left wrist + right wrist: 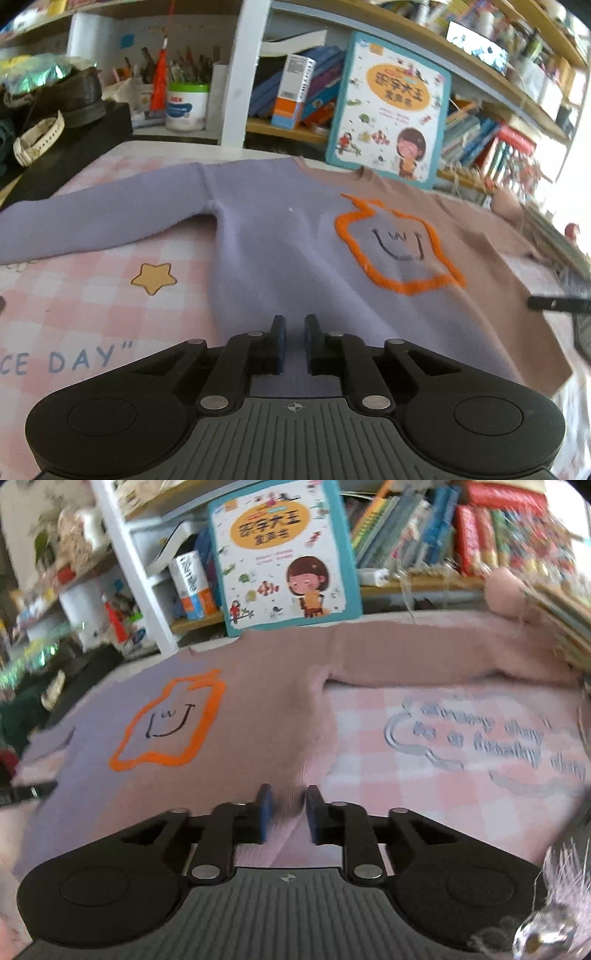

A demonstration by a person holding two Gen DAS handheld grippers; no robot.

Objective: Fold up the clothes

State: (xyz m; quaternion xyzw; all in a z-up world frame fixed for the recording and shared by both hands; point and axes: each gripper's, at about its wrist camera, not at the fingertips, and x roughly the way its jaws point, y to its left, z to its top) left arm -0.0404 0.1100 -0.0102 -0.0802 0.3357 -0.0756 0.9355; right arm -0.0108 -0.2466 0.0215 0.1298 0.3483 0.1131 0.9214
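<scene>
Ahead of left gripper (pixel 294 325) and right gripper (pixel 287 795), the sweater (pixel 288 236) lies flat on the pink checked cloth (pixel 92 295), sleeves spread. Both jaws slightly apart, gripping nothing. Folding not yet begun.

1. Daylight was bright and soft in both views; to the right of the picture book (pixel 388 110) in the left wrist view, the frame edge blew out to white.
2. Shadows were faint, only a slight one under the sweater (pixel 280 236) by its armpit.
3. Fisheye bending curved the shelves (pixel 480 66) above the picture book, and the corners fell to black.
4. In the right wrist view, motion blur smeared the printed lettering (pixel 480 734) below and right of the picture book (pixel 284 554), and the spines beside it.
</scene>
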